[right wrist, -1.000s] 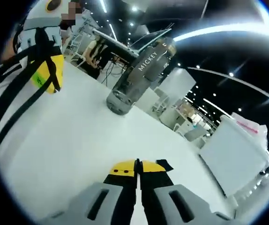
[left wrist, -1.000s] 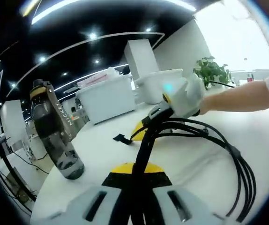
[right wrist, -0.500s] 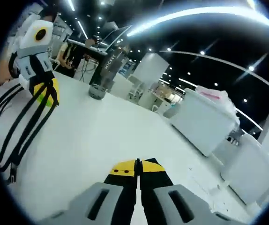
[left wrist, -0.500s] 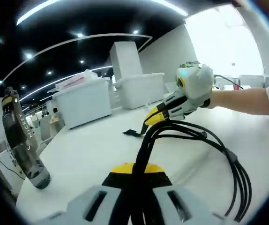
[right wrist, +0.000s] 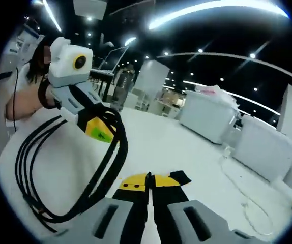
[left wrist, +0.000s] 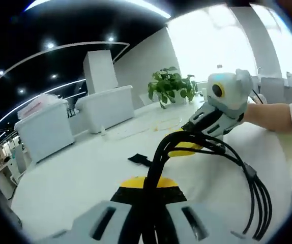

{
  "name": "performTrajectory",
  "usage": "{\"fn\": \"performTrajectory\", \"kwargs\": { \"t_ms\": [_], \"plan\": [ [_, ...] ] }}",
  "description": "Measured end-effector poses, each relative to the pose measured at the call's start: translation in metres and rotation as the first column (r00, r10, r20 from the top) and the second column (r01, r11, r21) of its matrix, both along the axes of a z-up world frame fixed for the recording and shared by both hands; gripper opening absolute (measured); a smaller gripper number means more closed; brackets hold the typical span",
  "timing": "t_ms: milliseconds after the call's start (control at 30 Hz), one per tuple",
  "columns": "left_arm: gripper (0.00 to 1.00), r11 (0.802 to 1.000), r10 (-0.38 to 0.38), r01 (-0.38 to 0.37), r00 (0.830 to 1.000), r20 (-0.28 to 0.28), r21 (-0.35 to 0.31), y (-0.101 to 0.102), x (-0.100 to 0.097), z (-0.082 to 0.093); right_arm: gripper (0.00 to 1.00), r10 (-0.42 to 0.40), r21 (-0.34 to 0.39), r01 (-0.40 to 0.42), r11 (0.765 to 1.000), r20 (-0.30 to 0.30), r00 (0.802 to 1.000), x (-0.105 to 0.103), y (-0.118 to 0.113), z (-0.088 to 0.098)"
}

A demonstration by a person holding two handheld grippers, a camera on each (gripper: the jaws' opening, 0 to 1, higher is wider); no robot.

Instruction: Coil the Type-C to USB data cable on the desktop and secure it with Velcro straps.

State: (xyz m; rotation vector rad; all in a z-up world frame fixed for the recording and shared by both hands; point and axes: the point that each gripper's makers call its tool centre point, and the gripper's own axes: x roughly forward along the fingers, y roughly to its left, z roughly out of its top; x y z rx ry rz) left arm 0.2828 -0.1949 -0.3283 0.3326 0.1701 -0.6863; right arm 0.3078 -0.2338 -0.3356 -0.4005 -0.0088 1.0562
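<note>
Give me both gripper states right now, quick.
Left gripper: shut on the black cable coil.
Right gripper: shut on a black strap.

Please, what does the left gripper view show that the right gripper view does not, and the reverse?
Left gripper view: a potted plant behind the table. Right gripper view: a dark bottle far back. Both: the black cable held by the left gripper, the Velcro strap at the right gripper's shut jaws, and white bins.
</note>
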Motion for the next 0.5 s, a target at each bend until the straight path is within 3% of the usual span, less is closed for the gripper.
{"fn": "performTrajectory", "kwargs": {
  "t_ms": [100, 167, 233, 333, 500],
  "plan": [
    [0.04, 1.0, 0.005, -0.005, 1.0, 0.008, -0.004, 0.0, -0.002, 0.006, 0.13, 0.024, 0.117, -0.016, 0.993, -0.066, 0.998, 0.0, -0.003, 0.013],
    [0.04, 0.999, 0.002, -0.002, 1.0, 0.005, -0.034, 0.001, -0.005, 0.01, 0.2, 0.03, 0.199, -0.012, 0.98, -0.089, 0.996, 0.004, -0.009, 0.024],
    [0.04, 0.999, 0.006, -0.006, 1.0, -0.002, -0.048, 0.003, -0.005, 0.013, 0.22, 0.021, 0.272, 0.012, 0.962, -0.119, 0.993, 0.01, -0.02, 0.033],
    [0.04, 0.999, 0.004, -0.004, 1.0, 0.002, -0.047, 0.001, -0.003, 0.016, 0.22, -0.044, 0.261, 0.06, 0.963, -0.066, 0.997, 0.019, -0.037, 0.04],
    [0.04, 0.999, -0.029, 0.029, 1.0, 0.001, -0.043, -0.017, 0.013, 0.015, 0.22, -0.098, 0.297, 0.104, 0.949, -0.032, 0.995, 0.021, -0.053, 0.05]
  ]
}}
